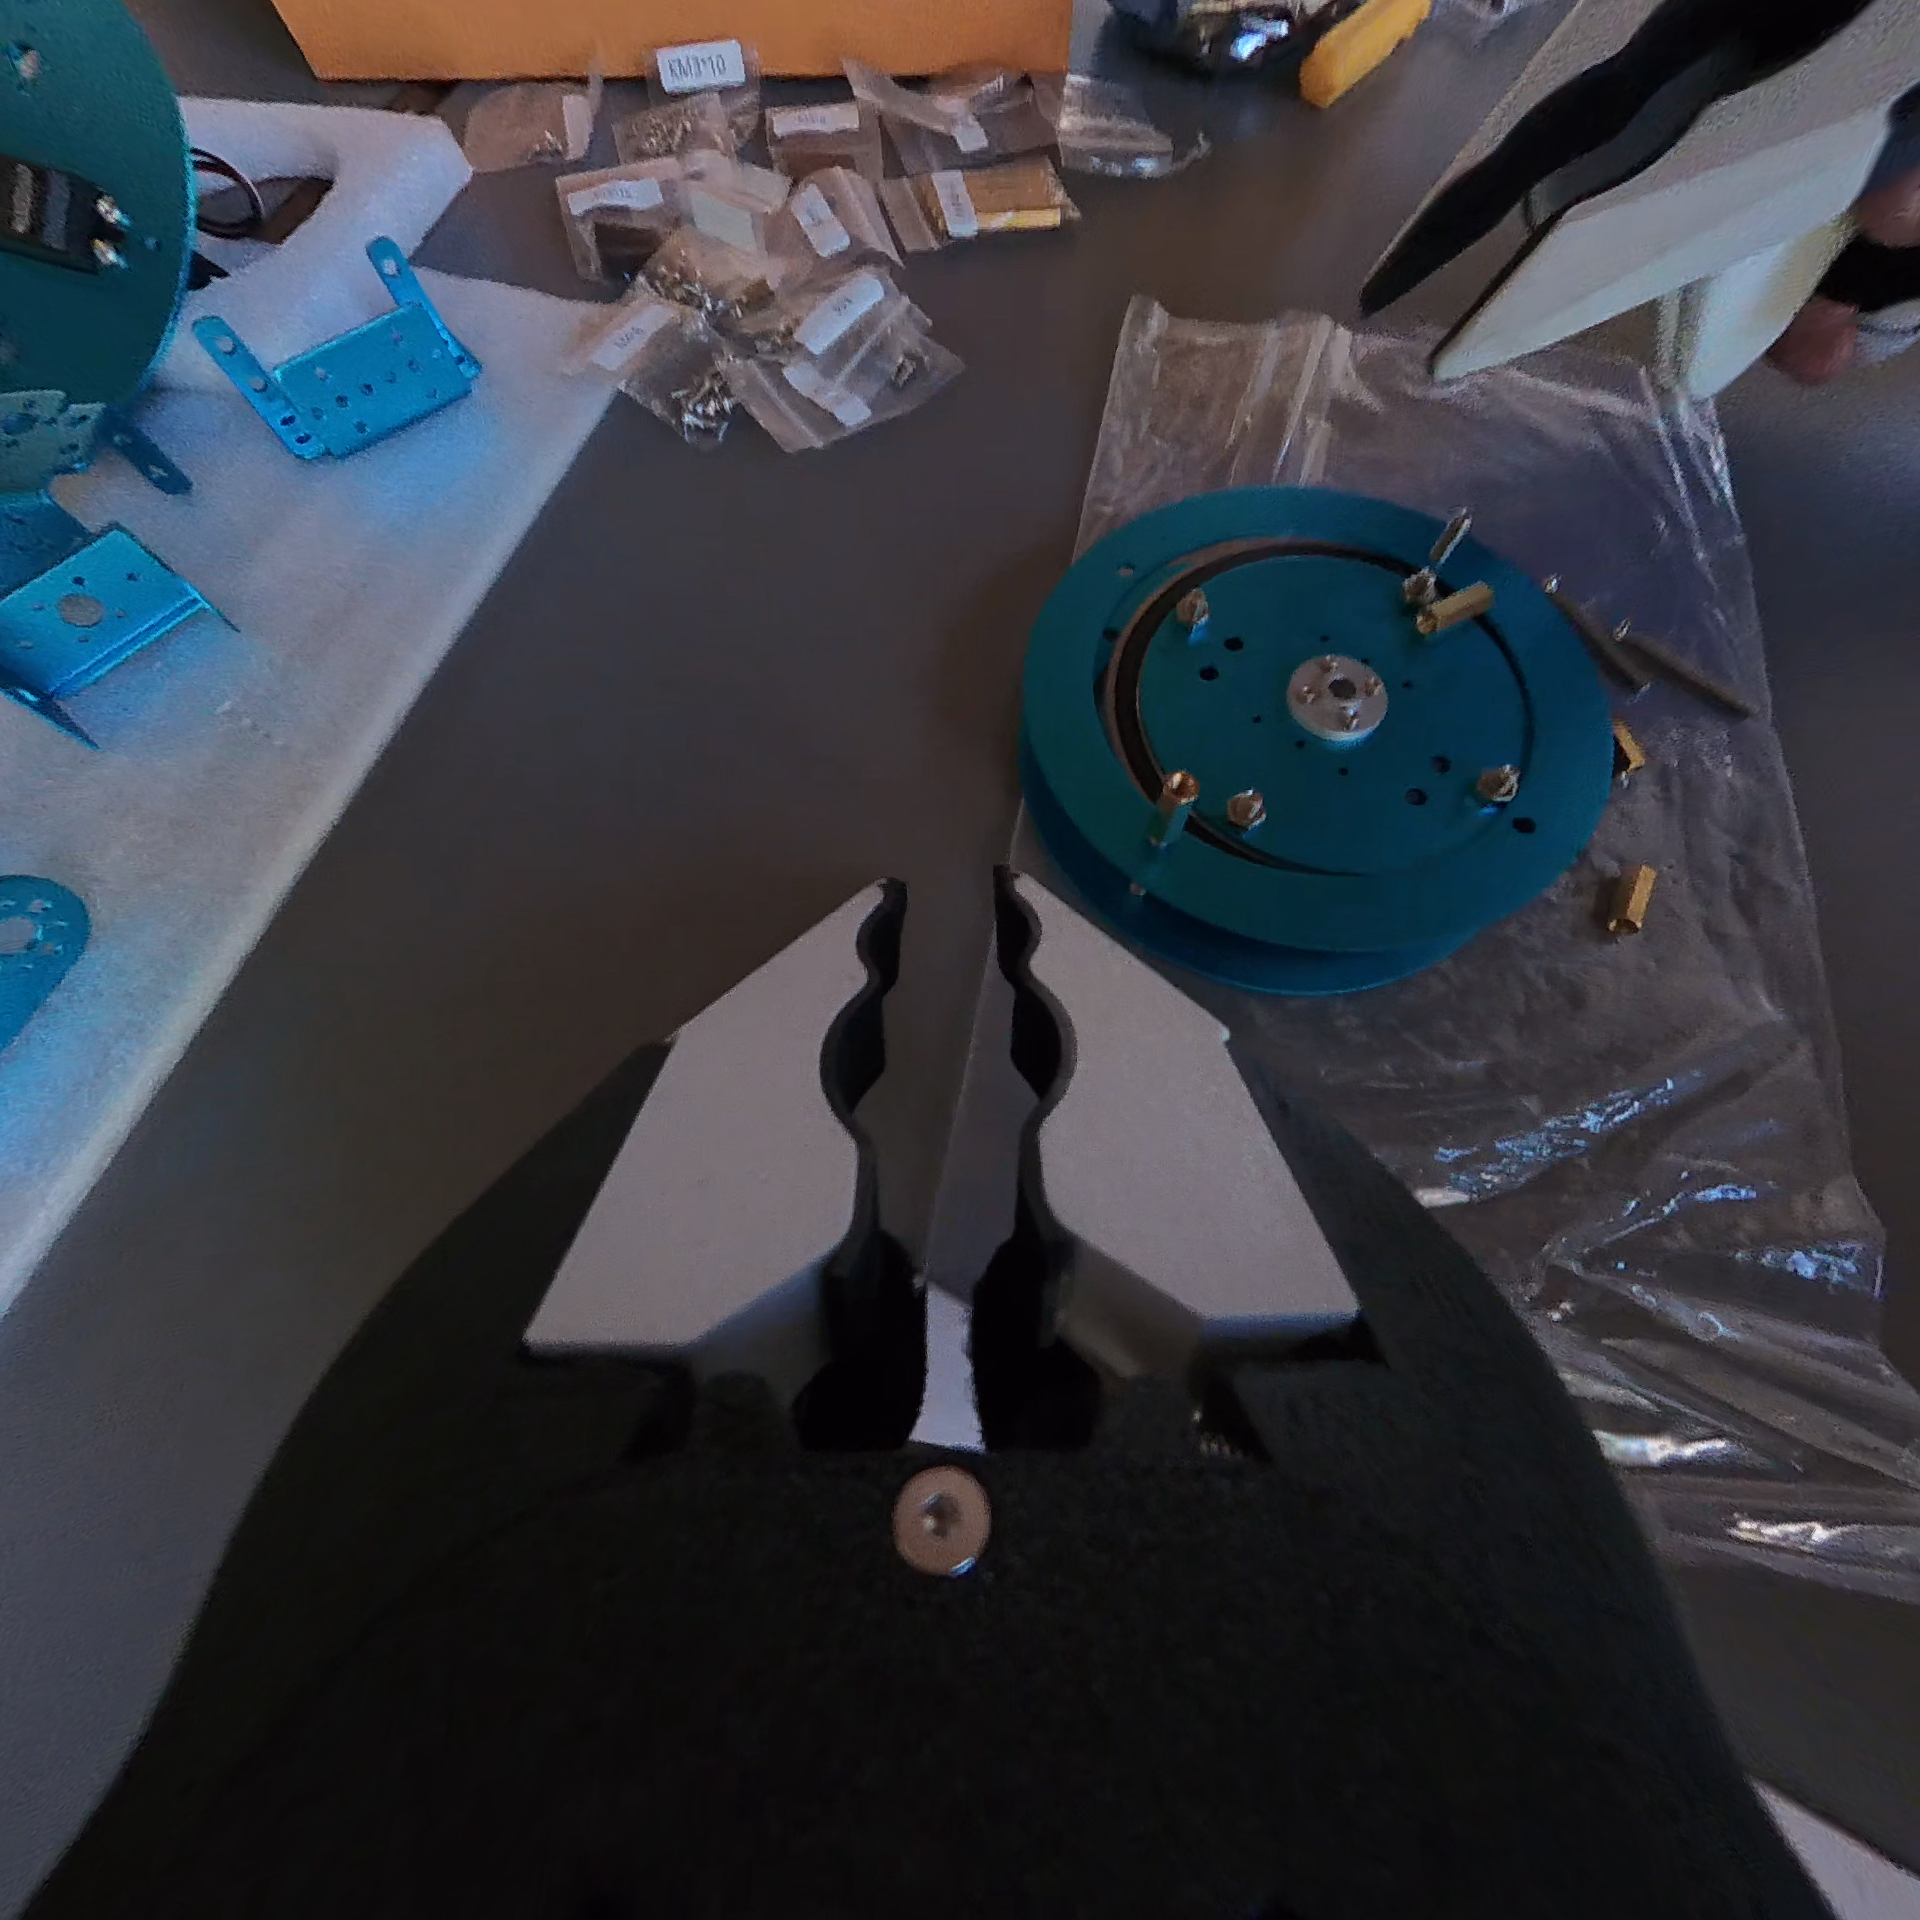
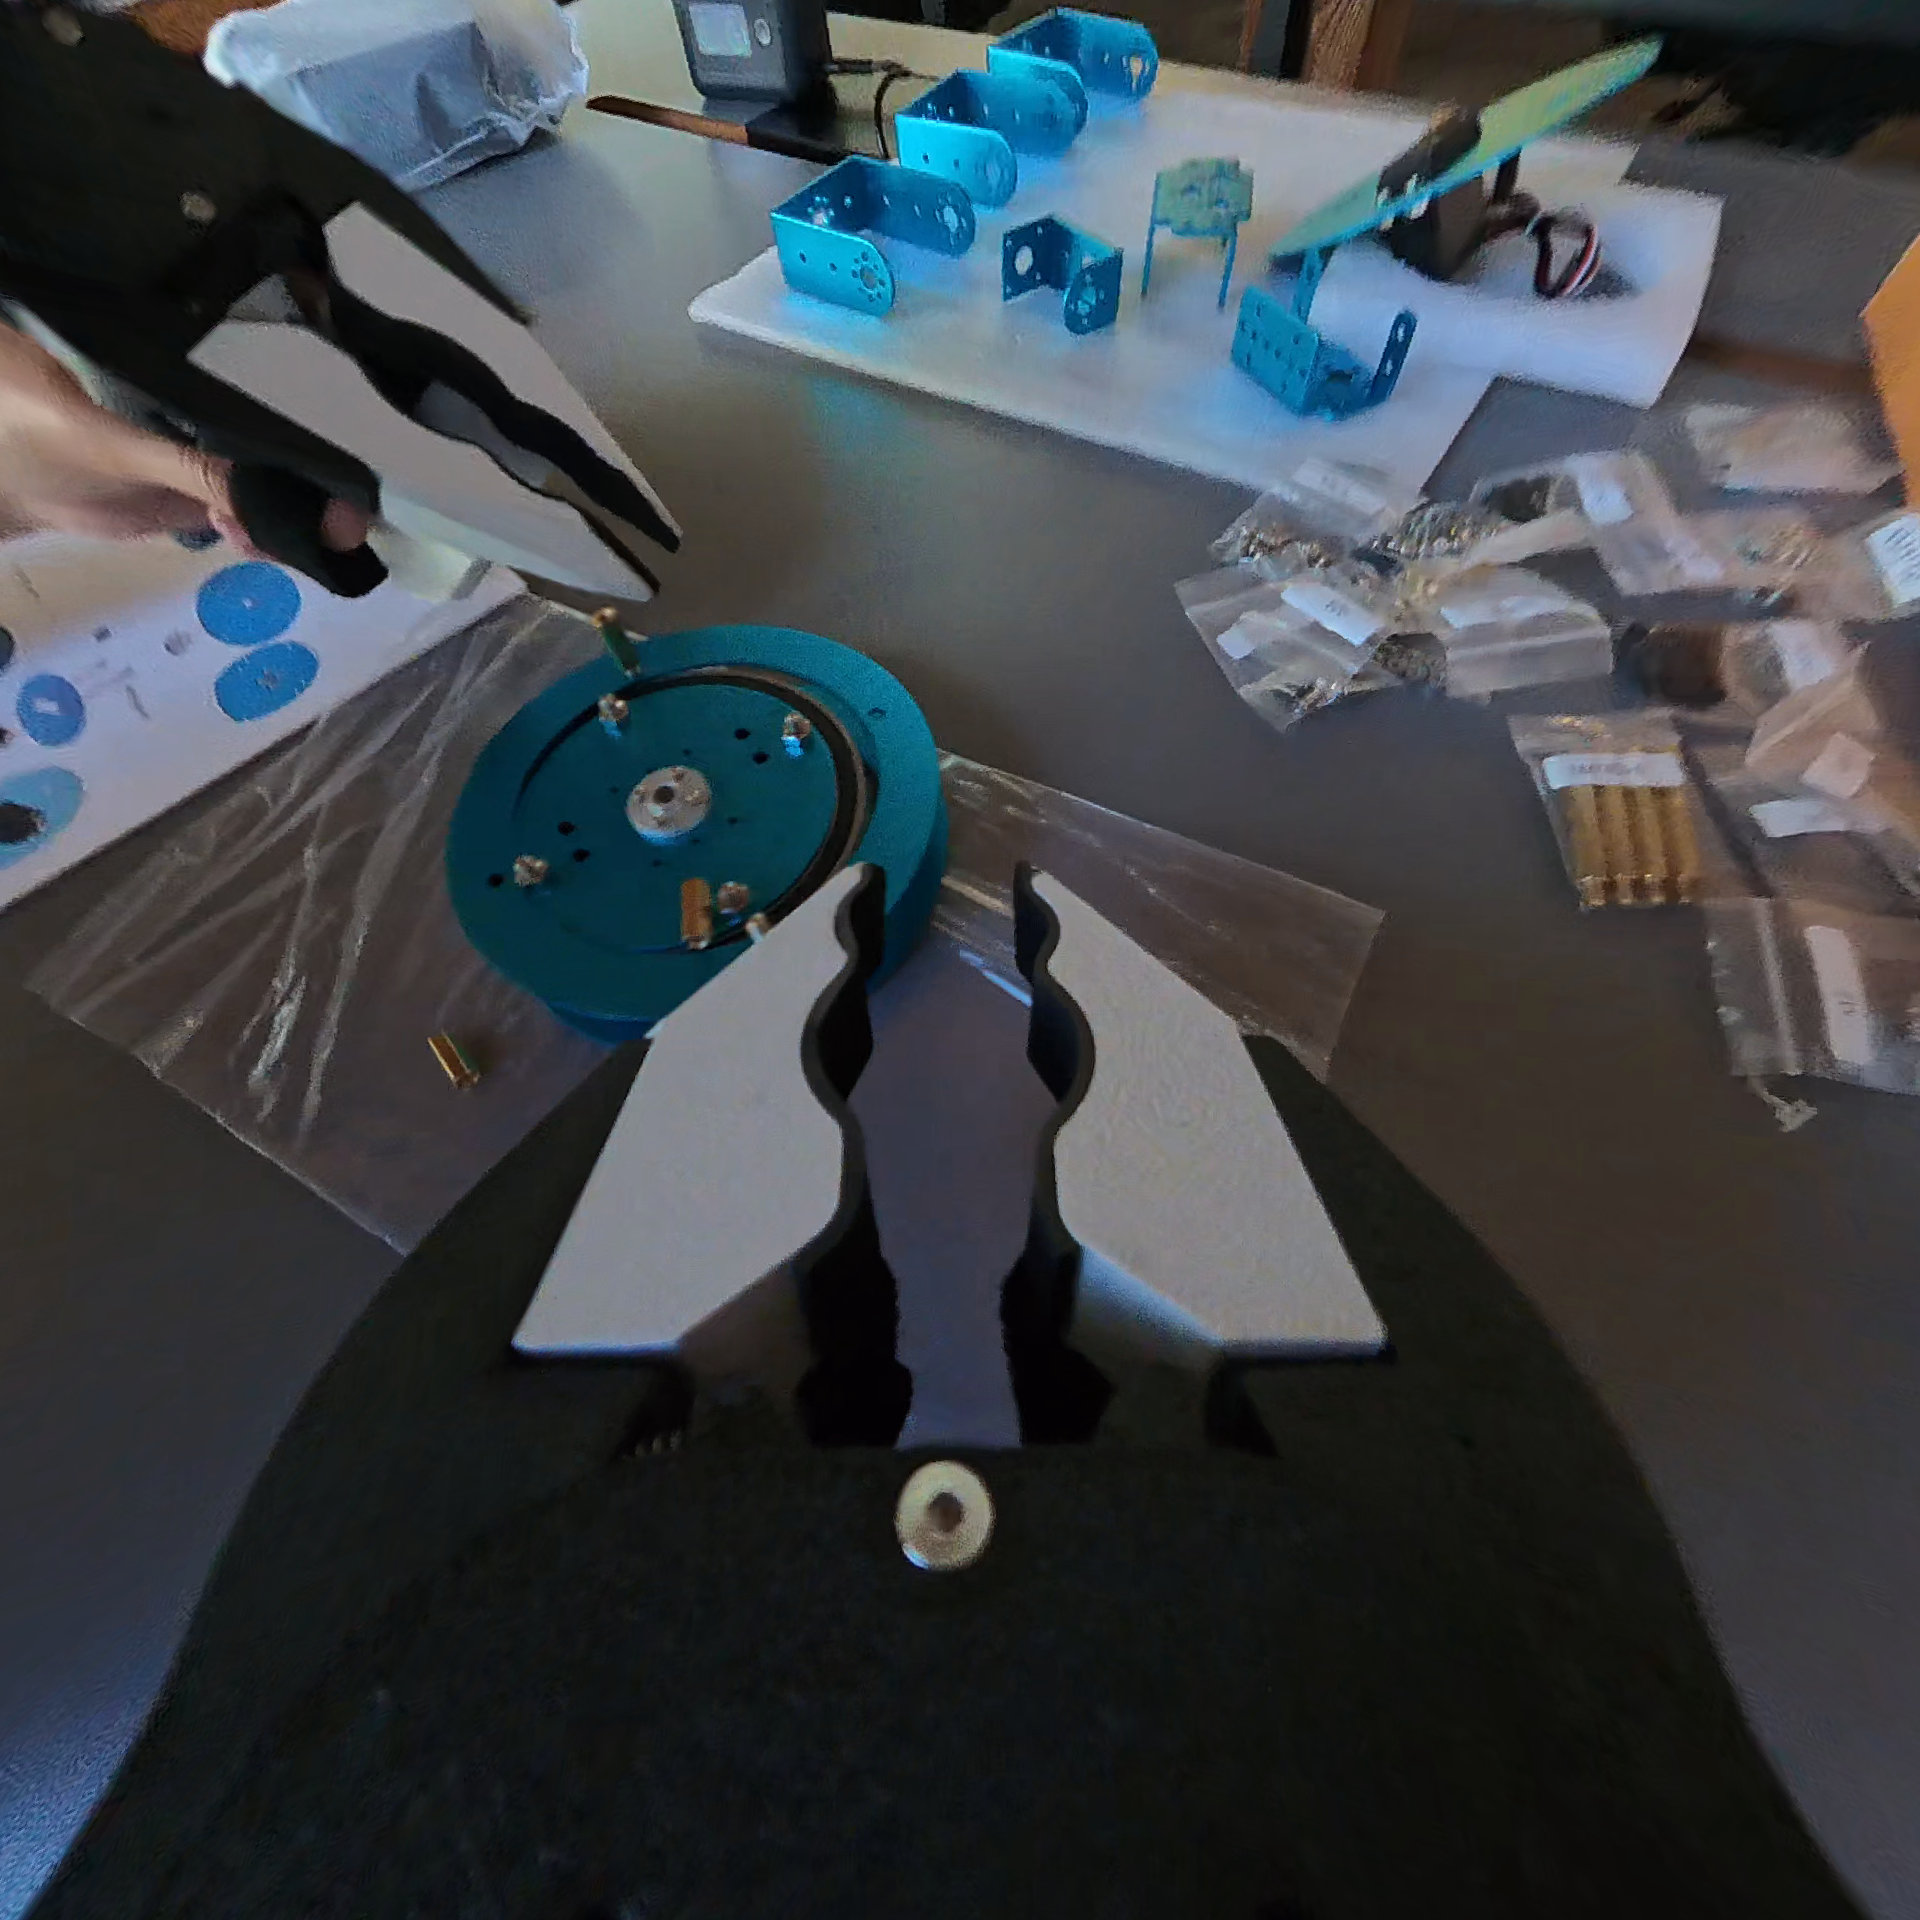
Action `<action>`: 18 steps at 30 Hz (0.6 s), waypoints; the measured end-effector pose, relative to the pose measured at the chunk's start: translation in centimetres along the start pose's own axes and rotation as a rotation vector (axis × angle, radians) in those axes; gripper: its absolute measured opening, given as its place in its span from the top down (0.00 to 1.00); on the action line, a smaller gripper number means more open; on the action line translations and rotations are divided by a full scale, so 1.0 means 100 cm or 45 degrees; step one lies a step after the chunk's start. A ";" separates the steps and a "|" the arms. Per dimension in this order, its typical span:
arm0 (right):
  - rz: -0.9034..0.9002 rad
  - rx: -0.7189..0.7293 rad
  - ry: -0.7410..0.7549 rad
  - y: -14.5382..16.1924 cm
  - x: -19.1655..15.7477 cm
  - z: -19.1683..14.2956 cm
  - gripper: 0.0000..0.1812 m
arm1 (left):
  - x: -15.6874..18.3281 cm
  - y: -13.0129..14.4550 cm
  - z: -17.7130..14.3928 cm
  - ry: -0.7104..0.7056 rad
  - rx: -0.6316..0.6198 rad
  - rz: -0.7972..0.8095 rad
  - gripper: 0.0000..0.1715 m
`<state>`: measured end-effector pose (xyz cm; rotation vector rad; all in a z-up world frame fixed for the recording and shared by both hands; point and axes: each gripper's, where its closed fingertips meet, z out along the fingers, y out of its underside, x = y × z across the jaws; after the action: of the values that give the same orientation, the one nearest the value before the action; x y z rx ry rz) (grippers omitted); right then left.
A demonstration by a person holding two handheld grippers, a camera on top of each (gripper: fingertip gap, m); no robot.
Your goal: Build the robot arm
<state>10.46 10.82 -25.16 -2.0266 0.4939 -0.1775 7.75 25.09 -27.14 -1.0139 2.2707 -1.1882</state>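
Both grippers [image 1: 945, 883] [image 2: 945, 878] near blue disc [image 1: 1320, 738]

White labels [image 1: 701, 68] on hardware bags bear writing.

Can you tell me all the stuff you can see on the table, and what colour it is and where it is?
Round metal disc: one, teal, on the plastic sheet, brass posts standing on it.
Plastic sheet: one, clear, under the disc.
Loose brass posts: a few, gold, on the sheet beside the disc.
Metal brackets: several, blue, on the white foam pad.
Small bags of screws: many, clear, heaped on the grey table.
Cardboard box: one, orange-brown, behind the bags.
Paper with pictures: one, white, beside the sheet.
Left gripper: jaws slightly apart, empty, near the disc.
Right gripper: jaws apart, empty, beside the disc.
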 end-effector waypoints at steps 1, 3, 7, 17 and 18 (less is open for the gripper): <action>0.041 0.000 -0.031 -0.002 0.005 0.003 0.87 | 0.002 -0.004 0.000 0.024 0.039 -0.013 0.90; 0.128 0.027 -0.121 -0.007 0.012 0.008 0.88 | 0.016 -0.015 -0.002 0.151 0.123 -0.042 0.90; 0.302 0.094 -0.366 -0.012 0.005 0.009 0.87 | 0.034 -0.026 -0.004 0.282 0.207 -0.033 0.86; 0.321 0.035 -0.364 0.004 0.005 0.007 0.86 | 0.043 -0.018 0.008 0.195 0.097 0.111 0.92; 0.323 0.028 -0.369 0.005 0.004 0.007 0.86 | 0.043 -0.016 0.008 0.195 0.088 0.121 0.94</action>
<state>10.95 11.00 -25.93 -1.9067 0.5550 0.2602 6.04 20.82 -26.31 -0.8050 2.3467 -1.3354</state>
